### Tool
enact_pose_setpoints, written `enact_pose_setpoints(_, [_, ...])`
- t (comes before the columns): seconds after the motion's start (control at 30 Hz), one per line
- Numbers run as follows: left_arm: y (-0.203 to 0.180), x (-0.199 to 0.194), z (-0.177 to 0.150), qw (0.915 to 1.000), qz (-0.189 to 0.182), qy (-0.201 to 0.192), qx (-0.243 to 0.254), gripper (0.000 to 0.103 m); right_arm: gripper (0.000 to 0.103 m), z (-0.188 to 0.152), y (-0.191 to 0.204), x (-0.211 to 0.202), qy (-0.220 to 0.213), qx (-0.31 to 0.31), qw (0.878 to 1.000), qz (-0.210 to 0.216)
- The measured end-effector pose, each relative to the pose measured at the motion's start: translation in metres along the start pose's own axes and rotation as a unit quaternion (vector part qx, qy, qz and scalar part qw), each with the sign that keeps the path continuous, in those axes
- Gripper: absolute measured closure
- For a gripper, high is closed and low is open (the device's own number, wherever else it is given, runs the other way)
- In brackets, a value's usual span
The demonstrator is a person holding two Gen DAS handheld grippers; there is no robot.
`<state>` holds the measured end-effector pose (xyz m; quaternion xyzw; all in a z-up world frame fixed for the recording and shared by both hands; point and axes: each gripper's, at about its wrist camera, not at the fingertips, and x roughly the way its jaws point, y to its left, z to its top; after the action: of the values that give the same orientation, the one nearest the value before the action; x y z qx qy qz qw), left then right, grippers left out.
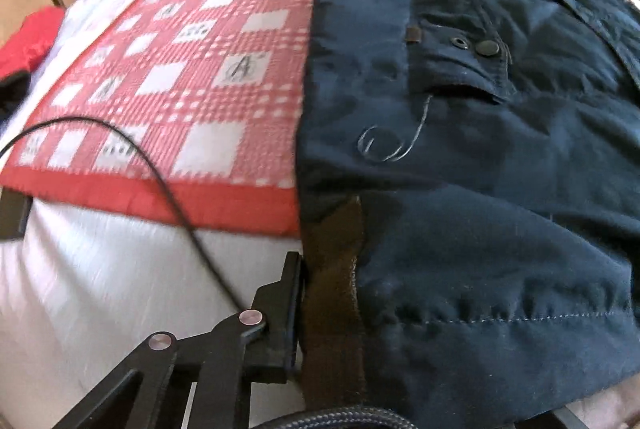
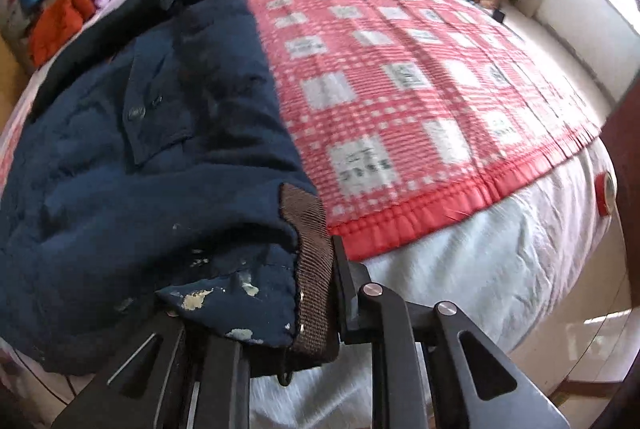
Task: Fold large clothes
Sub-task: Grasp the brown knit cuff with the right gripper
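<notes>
Paint-flecked jacket (image 2: 160,189) hem, right view only

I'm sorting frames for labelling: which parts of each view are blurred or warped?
Left wrist view: red-and-white checked quilt smeared by motion, dark navy jacket sharper. Right wrist view: quilt also smeared, strong fisheye bulge, dark rim at the corners, bright glare near the window upper right.

A dark navy jacket (image 1: 480,149) lies spread flat, its hem toward six o'clock and its black collar toward twelve. A flapped chest pocket with two round snaps sits near the middle, a loose pale thread curling below it. Brown ribbed trim (image 2: 310,269) edges the hem corner, and pale flecks of worn coating dot the fabric there.
</notes>
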<state>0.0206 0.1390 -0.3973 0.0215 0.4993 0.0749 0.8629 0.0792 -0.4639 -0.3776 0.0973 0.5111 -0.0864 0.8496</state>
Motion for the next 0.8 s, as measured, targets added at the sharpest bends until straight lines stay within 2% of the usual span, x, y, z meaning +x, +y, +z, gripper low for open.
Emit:
enact_pose_setpoints(0.23, [0.010,-0.027,0.016,0.9999,-0.011,0.002,-0.010,0.089,0.088,0.003,0.008,-0.042,-0.022,-0.003,1.000,0.008])
enact_pose_setpoints(0.8, [0.022,-0.096,0.059,0.9996,0.001,0.009,0.026,0.089,0.089,0.044,0.033,-0.129,-0.008,-0.056,0.998,0.012])
